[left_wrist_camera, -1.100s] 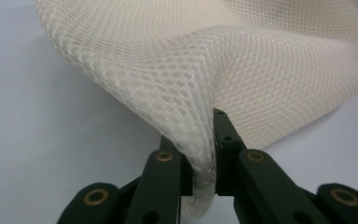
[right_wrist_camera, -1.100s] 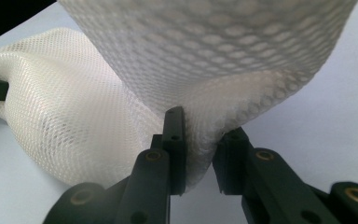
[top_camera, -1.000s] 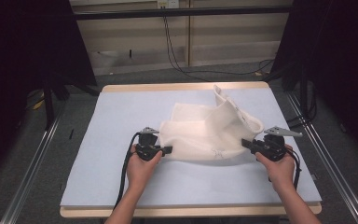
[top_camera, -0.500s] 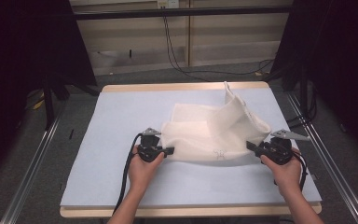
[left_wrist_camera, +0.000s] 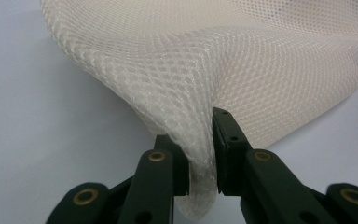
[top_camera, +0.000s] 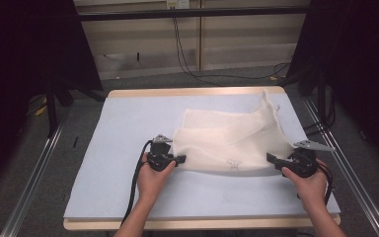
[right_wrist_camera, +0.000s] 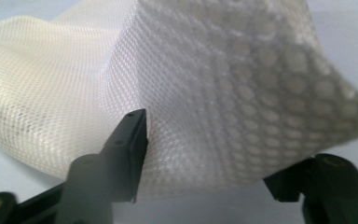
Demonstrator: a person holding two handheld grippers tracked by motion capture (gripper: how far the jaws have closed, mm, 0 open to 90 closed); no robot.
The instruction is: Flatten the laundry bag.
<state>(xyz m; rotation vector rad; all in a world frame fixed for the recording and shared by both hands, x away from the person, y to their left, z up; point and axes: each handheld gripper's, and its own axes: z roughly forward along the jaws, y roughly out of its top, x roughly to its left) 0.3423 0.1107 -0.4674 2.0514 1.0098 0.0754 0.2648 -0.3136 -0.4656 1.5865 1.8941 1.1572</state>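
Even overhead light; right gripper view blurred.

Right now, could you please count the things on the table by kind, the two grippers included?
White mesh cloth: 1
Pale blue table mat: 1
Black grippers: 2, the left gripper and the right gripper
Total: 4

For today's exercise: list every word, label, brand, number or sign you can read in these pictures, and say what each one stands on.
No text can be read anywhere.
Small dark mark on the white mesh cloth, near its front edge: too small and blurred to read.
Pale plate on the wall at the top of the high view: any lettering too small to tell.
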